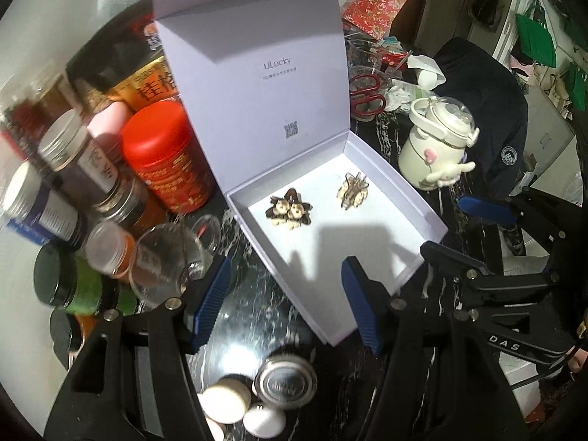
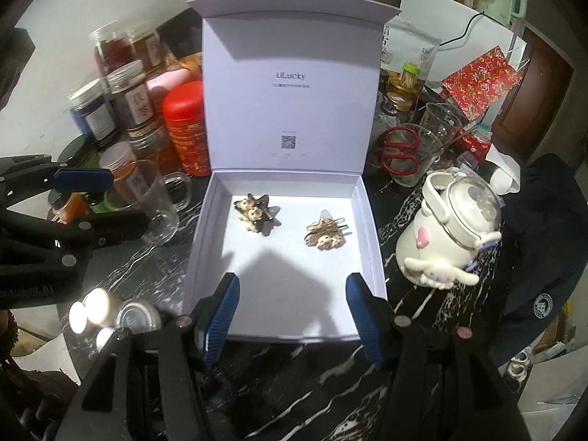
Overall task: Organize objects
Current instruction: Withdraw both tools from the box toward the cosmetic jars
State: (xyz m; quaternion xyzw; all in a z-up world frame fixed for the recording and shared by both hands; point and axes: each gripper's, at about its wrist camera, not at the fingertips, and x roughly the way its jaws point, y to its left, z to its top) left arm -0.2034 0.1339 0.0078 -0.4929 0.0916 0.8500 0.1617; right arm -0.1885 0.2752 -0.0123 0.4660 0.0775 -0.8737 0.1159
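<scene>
Writing: "ULucky" printed in grey inside the raised lid of the white cardboard gift box [image 2: 290, 77], a QR code lower on the lid; "DAS" on the black body at lower right of the left wrist view; other labels too blurred to read.
Task things: two small brown-and-cream bear-shaped hair clips, left clip [image 2: 253, 213] and right clip [image 2: 325, 237], apart on the box floor, mid-frame.
Left gripper [image 1: 284, 301]: blue-padded fingers spread, nothing between, at the box's near corner.
Right gripper [image 2: 292, 318]: fingers spread, empty, over the box's front edge.
Surface: black marble-veined tabletop [image 2: 294, 375].
Surroundings: red cylindrical tin [image 2: 183, 132] and jars left of the box; cream teapot-shaped bottle [image 2: 452, 228] right; red-handled scissors [image 2: 400, 150] in a glass.
</scene>
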